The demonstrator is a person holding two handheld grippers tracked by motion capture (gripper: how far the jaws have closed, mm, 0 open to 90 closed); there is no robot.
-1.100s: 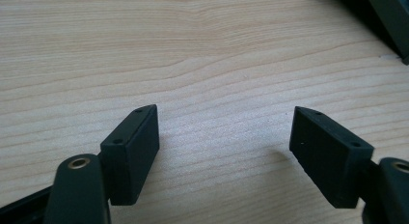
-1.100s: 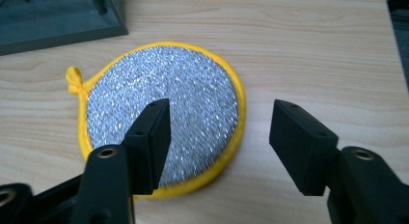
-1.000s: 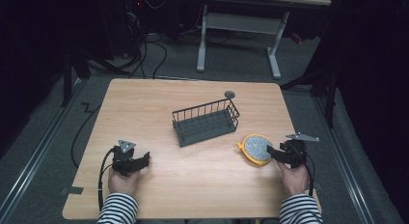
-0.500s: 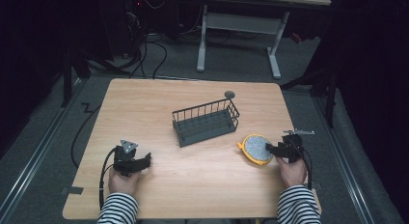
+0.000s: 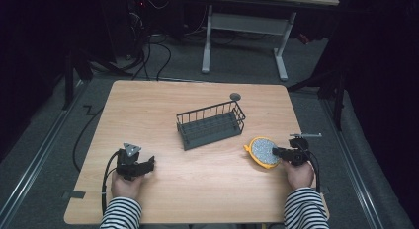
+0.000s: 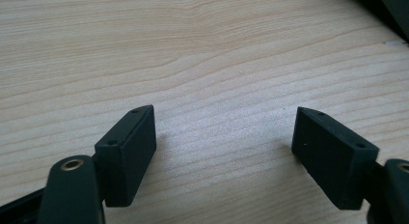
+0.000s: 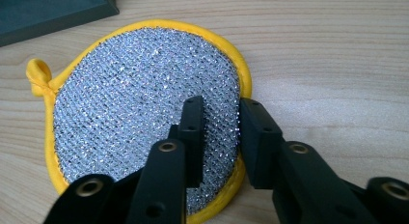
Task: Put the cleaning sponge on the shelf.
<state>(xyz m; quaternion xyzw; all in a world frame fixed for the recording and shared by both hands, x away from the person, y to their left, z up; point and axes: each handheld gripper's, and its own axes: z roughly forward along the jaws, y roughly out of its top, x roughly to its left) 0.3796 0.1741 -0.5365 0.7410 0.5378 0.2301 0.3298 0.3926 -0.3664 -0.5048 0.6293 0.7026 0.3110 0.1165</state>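
On the wooden table [image 5: 197,199] a round scouring pad [image 5: 263,151] with a glittering silver face and a yellow rim lies flat near the right edge, just beside the right-hand end of a dark wire rack [image 5: 211,124] that stands in the middle of the table. A small yellow loop sticks out of the pad's rim on the side turned toward the rack. The right gripper [image 5: 277,152], held by the person's right hand [image 5: 298,172], lies low over the table and points left at the pad. Its jaws have just been closing, and the right gripper view shows the right gripper [image 7: 221,132] narrowed onto the near edge of the pad [image 7: 135,93]: one jaw lies over the silver face, the other sits just outside the yellow rim, and the rim runs between them with only a thin gap left. The pad still lies flat on the wood. A corner of the rack's dark base [image 7: 53,11] shows at the top left of that view. The left gripper [image 5: 148,163] rests on the table near the front left, held by the left hand [image 5: 126,183], well apart from the pad and the rack, with its grey three-cornered plate on top. In the left gripper view its jaws stand wide apart around the left gripper [image 6: 222,132], with bare wood between them. A small dark round thing [image 5: 235,96] lies on the table behind the rack. Both sleeves are striped.
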